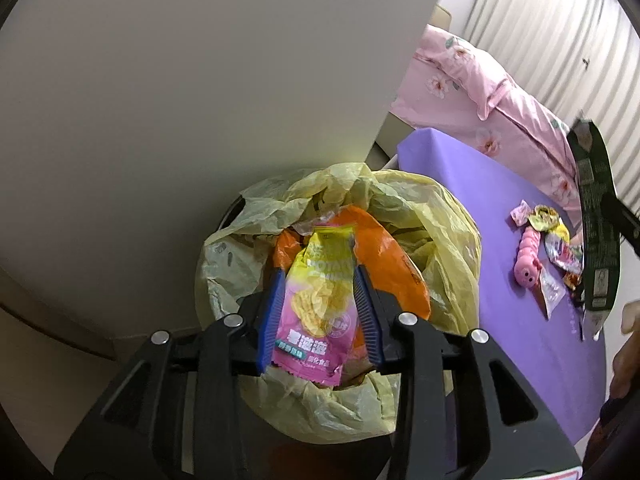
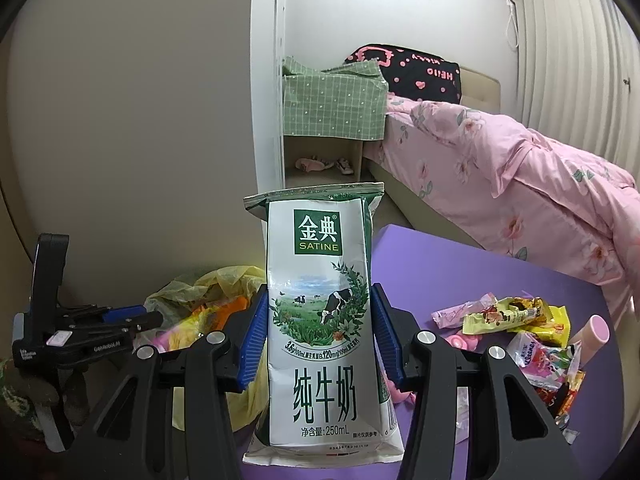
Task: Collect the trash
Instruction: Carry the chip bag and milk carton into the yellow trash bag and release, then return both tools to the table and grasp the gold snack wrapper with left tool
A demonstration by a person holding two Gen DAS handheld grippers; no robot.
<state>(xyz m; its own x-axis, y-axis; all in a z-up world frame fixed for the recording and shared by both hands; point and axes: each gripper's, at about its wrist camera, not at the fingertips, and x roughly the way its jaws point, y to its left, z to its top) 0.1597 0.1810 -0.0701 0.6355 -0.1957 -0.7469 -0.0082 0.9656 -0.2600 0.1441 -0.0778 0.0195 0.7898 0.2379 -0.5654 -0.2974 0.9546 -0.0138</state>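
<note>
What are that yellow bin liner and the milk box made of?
Yellow bin liner: thin plastic film, it seems; translucent and crumpled. Milk carton: probably coated paperboard; glossy print, creased flat panels, folded seams.

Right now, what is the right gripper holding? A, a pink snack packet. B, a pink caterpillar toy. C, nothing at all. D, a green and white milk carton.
D: in the right wrist view the right gripper has its blue pads pressed on both sides of the upright milk carton, above the purple table.
</note>
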